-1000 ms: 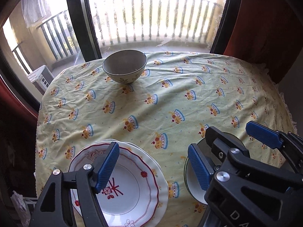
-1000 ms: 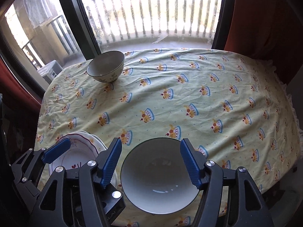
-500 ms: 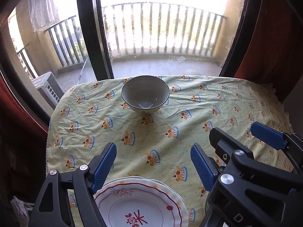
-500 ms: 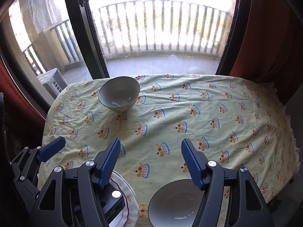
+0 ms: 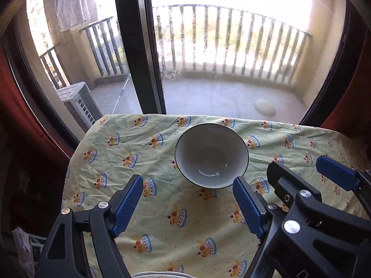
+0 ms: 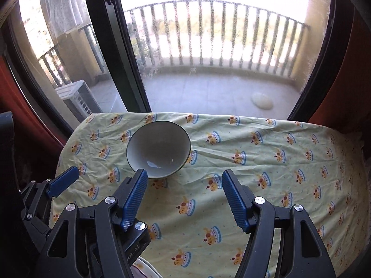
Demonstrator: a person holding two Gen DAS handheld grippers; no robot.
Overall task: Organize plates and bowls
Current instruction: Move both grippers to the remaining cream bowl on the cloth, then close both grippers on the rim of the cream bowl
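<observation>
A white bowl with a dark rim point(image 5: 211, 155) stands on the yellow patterned tablecloth point(image 5: 176, 227) near the table's far edge; it also shows in the right wrist view point(image 6: 159, 149). My left gripper point(image 5: 188, 202) is open and empty, a short way in front of the bowl. My right gripper point(image 6: 184, 198) is open and empty, to the right of the bowl and nearer. The rim of the stacked plates point(image 5: 162, 275) just shows at the bottom edge, and also in the right wrist view point(image 6: 148, 268). The second bowl is out of view.
A window with a dark frame post point(image 5: 139, 46) stands right behind the table, with a balcony railing point(image 5: 231, 46) beyond. Red curtains point(image 6: 347, 81) hang at both sides. The tablecloth point(image 6: 266, 185) stretches to the right.
Both grippers have lifted and tilted up towards the far bowl. The plates and the near bowl have slid out of the bottom of both views. Both grippers stay open.
</observation>
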